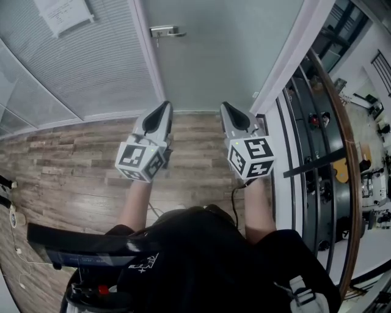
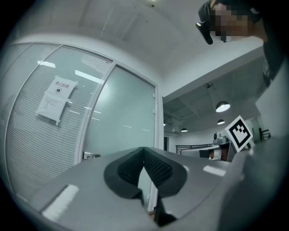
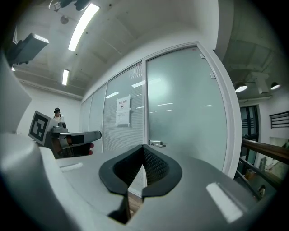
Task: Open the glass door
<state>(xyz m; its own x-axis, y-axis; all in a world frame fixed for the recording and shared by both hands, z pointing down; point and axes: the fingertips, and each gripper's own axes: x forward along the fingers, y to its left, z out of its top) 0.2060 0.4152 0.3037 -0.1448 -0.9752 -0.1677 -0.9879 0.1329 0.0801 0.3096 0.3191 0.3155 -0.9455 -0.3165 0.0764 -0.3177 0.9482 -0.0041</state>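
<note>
The frosted glass door (image 1: 214, 55) stands closed ahead, its metal lever handle (image 1: 166, 30) at the door's left edge. My left gripper (image 1: 161, 109) and right gripper (image 1: 226, 109) are held side by side over the wooden floor, short of the door and touching nothing. Both have their jaws shut with nothing between them. In the left gripper view the door (image 2: 124, 117) and handle (image 2: 91, 155) lie beyond the shut left gripper (image 2: 143, 152). The right gripper view shows the door (image 3: 185, 103) and handle (image 3: 157, 144) just past the shut right gripper (image 3: 143, 151).
A glass wall with blinds (image 1: 85, 67) and a paper notice (image 1: 64, 13) is left of the door. A white door post (image 1: 287, 61) and a wood-topped railing (image 1: 342, 140) run along the right. Wooden floor (image 1: 67, 171) lies below; dark equipment (image 1: 73, 250) is at bottom left.
</note>
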